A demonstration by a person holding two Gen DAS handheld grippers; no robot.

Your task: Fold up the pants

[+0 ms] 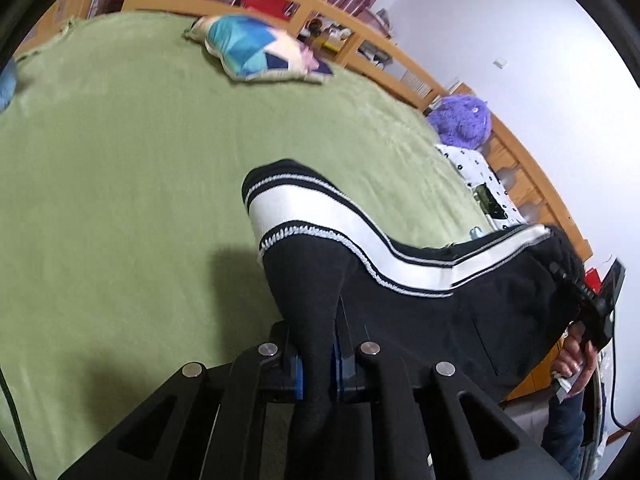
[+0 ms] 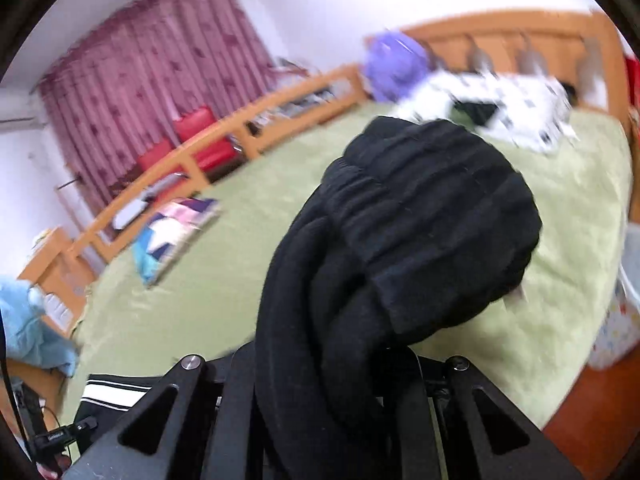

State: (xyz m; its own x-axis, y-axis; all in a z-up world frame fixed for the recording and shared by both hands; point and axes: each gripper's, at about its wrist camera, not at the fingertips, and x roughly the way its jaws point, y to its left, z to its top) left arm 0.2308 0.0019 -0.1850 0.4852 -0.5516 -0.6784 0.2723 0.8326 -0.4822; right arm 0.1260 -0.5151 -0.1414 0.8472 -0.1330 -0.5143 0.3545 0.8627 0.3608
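Note:
Black pants (image 1: 420, 308) with a white side stripe edged in black and white hang lifted above the green bedspread (image 1: 120, 168). My left gripper (image 1: 318, 368) is shut on a black fold of the pants near the striped leg end, between its blue pads. The fabric stretches right to my right gripper (image 1: 596, 312), held by a hand. In the right wrist view the elastic waistband of the pants (image 2: 432, 216) bunches over my right gripper (image 2: 332, 364), which is shut on it with its fingertips hidden by the cloth. The striped leg end (image 2: 108, 392) shows at the lower left.
A colourful patchwork pillow (image 1: 260, 50) lies at the far side of the bed. A purple plush toy (image 1: 460, 122) and a white spotted cloth (image 1: 480, 176) lie at the head end. A wooden rail (image 1: 360, 36) borders the bed. A light blue cloth (image 2: 28, 320) lies off the left edge.

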